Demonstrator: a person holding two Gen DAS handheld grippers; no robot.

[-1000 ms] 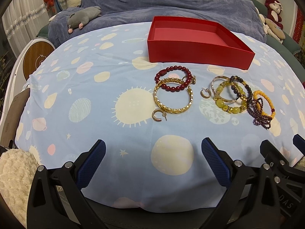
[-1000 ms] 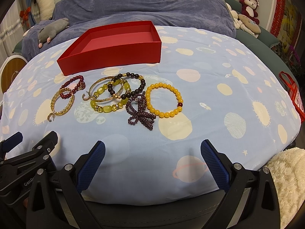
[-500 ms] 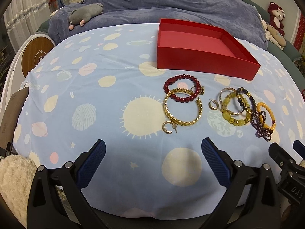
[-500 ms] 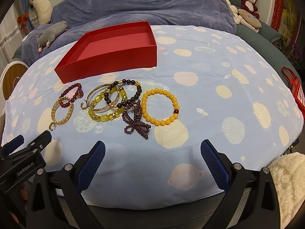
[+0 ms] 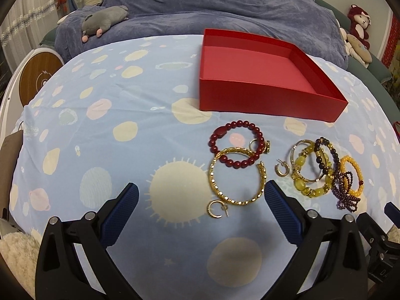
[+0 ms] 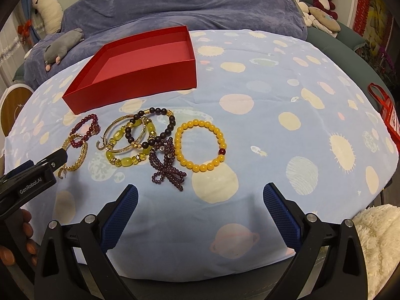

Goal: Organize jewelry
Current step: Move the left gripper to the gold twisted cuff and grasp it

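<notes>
Red open box sits on the far part of a blue planet-print cloth, nothing inside it that I can see. Jewelry lies loose on the cloth in front of the box — none in either claw. Left gripper hovers low over the cloth, jaws spread wide and holding nothing; the gold bangle and a small gold hoop earring lie between its blue pads. Dark red bead bracelet overlaps the bangle's far edge. A second hoop earring lies just right of the bangle. Right gripper also wide apart, empty, near edge of cloth. Ahead of it: yellow bead bracelet, purple bead strand touching its left side, and a tangled pile of green-yellow stone bracelet, thin gold bangles and a dark bead bracelet. Grey plush toy on purple blanket behind the table.
</notes>
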